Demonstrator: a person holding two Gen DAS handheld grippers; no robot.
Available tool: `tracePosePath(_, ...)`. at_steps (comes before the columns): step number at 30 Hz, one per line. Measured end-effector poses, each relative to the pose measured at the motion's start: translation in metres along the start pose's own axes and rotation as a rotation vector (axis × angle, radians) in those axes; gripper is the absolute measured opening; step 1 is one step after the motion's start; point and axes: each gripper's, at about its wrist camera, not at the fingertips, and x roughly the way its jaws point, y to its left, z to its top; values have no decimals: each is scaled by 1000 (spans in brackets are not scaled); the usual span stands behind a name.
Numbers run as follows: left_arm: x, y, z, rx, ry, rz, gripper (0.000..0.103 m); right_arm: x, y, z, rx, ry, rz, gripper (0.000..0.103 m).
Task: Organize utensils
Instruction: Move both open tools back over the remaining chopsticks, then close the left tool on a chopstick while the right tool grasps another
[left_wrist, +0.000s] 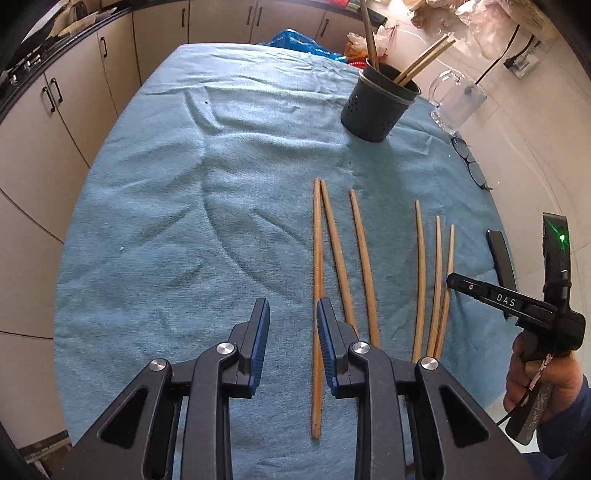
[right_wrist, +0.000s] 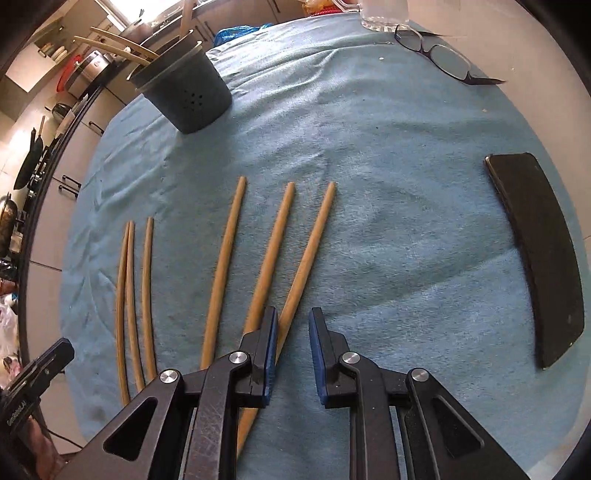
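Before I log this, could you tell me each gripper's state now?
Left gripper: open, holding nothing.
Right gripper: open, gripping nothing.

White letters "DAS" stand on the black arm of the right tool (left_wrist: 448, 280) in the left wrist view. A small pale brand word on the left tool (right_wrist: 55, 354) is unreadable.

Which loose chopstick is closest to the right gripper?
The rightmost chopstick of the six on the towel: its lower part runs under the right gripper, beside the left finger.
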Motion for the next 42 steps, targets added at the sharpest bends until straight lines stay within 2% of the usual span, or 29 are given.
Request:
tracePosePath(5,12,-5,7,6,33,-18,31,0,-5,4,-1,17,-35,17)
tracePosePath(11,28,-15,20,28,62,-9,31,3,-7,24,-18,11,-82,17)
tracePosePath(18,52,-28,36,56,101,41,31,6,-11,41,-41,19,-90,14)
tracePosePath(24,70,-24,46,29,137,63,31,5,-14,41,-48,39,-76,14)
tracePosePath(31,81,-34,66,32,139,89,33,6,-18,46,-41,65,-62,14)
tracePosePath(34,84,-41,71,45,146,133,26,7,-10,47,-73,73,-89,14)
tracePosePath(36,84,-45,68,63,132,169,13,8,-7,47,-85,69,-98,13)
tracePosePath(37,83,-45,66,64,127,173,12,10,-4,47,-88,66,-99,13)
tracePosePath(38,81,-43,64,52,120,151,6,9,-5,47,-92,60,-97,11)
tracePosePath(42,64,-34,56,9,82,87,6,5,-13,45,-50,40,-25,7)
